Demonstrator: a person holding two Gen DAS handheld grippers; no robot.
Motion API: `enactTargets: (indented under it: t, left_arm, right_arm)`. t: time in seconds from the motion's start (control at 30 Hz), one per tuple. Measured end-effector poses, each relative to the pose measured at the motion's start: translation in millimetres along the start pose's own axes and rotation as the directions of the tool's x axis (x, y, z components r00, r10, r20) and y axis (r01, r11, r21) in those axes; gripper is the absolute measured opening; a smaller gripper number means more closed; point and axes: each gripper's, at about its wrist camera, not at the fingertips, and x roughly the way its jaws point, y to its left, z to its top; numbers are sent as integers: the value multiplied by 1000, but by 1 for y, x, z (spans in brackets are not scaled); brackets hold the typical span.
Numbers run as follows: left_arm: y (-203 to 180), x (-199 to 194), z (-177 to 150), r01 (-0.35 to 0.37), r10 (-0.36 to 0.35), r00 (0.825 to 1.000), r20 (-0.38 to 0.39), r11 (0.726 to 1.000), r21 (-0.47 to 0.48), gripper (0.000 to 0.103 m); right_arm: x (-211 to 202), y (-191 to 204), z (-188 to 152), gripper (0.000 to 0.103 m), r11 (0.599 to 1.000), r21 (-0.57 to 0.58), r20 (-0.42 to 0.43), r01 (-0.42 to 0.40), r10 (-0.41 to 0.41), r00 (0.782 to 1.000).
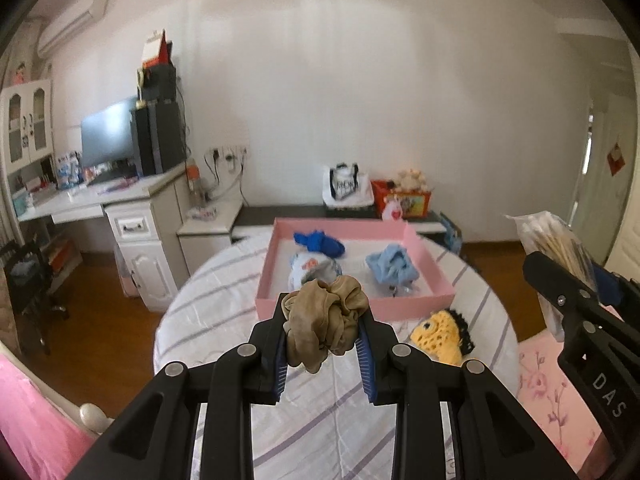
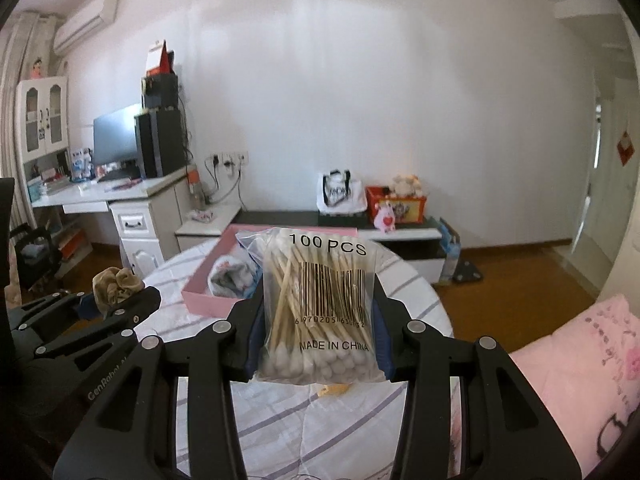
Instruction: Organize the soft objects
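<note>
1. The left gripper (image 1: 324,320) is clenched on a tan scrunchie (image 1: 326,316), held above the striped table (image 1: 224,280), short of the pink box (image 1: 352,304).
2. The right gripper (image 2: 318,320) grasps a bag of cotton swabs (image 2: 320,300), also in carry.
3. Next, I judge: carry both over the box and release.

Soft daylight fills both views, brightest on the white wall (image 1: 360,80), with a bright doorway (image 2: 600,160) at right. Fisheye bends the edges into dark corners. Slight blur softens everything; shadows stay faint.
</note>
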Motion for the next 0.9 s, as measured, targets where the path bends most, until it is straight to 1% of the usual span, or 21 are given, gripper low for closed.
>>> enactTargets:
  t: [0.17,0.4,0.57,0.77,0.9]
  left_arm:
    - [-3,-45,-4,-16,16,996,92,1000,6,26]
    - [-8,-92,-17,-14,12,984,179,1000,12,26]
    - [-6,-123,-33,-26,23,972,234,1000,10,26]
    - [-3,-137,-64,-12,13,967,256,1000,-5,26]
    - [3,-142,-79,-16,19,969,245,1000,-13,26]
  right_arm:
    - [-27,7,6,41,1000,-12,67,-6,7,998]
    - [-58,11,11,41,1000,-22,145,-12,15,989]
    - [-79,13,11,41,1000,-27,192,-16,20,981]
    - [-94,16,11,41,999,-32,223,-14,21,975]
    - [-95,17,10,41,999,-32,222,-16,22,975]
